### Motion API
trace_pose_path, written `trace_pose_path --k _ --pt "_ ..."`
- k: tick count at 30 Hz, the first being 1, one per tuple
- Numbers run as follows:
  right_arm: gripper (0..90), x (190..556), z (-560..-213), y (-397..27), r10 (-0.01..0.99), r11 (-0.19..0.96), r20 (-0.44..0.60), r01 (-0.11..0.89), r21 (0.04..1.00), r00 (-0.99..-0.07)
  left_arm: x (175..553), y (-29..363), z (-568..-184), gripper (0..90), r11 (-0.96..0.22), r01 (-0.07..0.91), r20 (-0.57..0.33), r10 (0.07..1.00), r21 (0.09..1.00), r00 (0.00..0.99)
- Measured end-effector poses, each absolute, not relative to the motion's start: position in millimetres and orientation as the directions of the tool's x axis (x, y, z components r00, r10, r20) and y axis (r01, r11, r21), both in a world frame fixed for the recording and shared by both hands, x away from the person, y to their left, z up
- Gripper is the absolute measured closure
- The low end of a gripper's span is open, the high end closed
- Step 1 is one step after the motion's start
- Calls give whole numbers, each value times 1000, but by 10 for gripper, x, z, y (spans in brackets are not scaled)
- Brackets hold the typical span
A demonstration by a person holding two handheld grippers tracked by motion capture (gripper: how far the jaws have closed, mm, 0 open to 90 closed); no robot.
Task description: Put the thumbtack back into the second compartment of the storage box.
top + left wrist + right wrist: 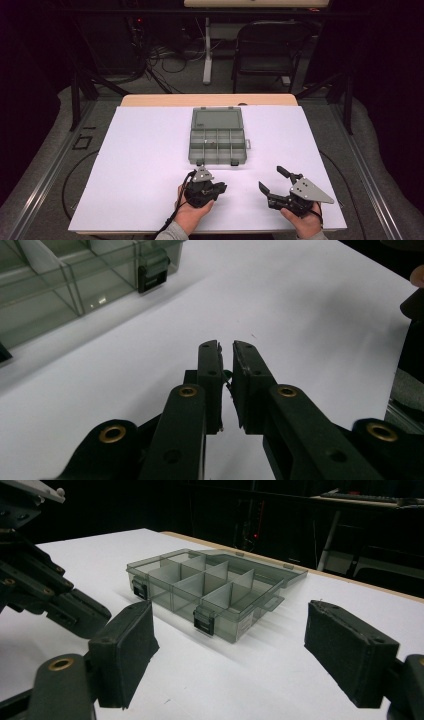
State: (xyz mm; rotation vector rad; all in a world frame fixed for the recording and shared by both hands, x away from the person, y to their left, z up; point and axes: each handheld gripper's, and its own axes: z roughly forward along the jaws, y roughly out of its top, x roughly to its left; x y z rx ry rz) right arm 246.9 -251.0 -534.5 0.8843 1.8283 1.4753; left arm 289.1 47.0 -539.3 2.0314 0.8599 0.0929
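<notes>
Translucent grey plastic forms the compartment box [218,136], which lies open on the white counter [140,150] with its lid folded flat toward 12 o'clock. In the high view the box sits at the centre of the counter, and its divided tray faces the person. Two dark latches [204,623] hang on the front wall of the tray, at its 6 o'clock edge.

The left gripper [220,188] rests low over the counter at 6 o'clock from the box, just in front of the front wall and apart from it. In the left gripper view its jaws stand nearly together, with a narrow slit between the pads. A tiny green item [227,374] shows in that slit; what it is cannot be told. The front corner of the box and one latch lie at 10 o'clock in that view.

The right gripper [272,180] rests at 5 o'clock from the box, near the front edge of the counter and well apart from the tray. Its jaws stand wide apart with nothing between them. In the right gripper view the box lies at 12 o'clock, seen between the two pads.

A dark chair [267,47] stands beyond the counter at 1 o'clock.
</notes>
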Motion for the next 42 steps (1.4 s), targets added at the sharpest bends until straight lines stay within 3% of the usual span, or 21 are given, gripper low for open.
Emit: trace_pose_path --k 13,27,42 --pt "197 2480 -5349 -2503 811 149 -53 119 982 -583 3125 575 -5140 831 -329 521 -226 632 788 742" --pt "197 2483 -5351 -2508 810 151 -54 118 981 -584 3684 746 -4820 831 -264 546 -235 696 795 679" --pt "197 2489 -5355 -2509 810 149 -51 121 981 -584 4176 683 -4846 831 -265 601 -220 760 755 611"
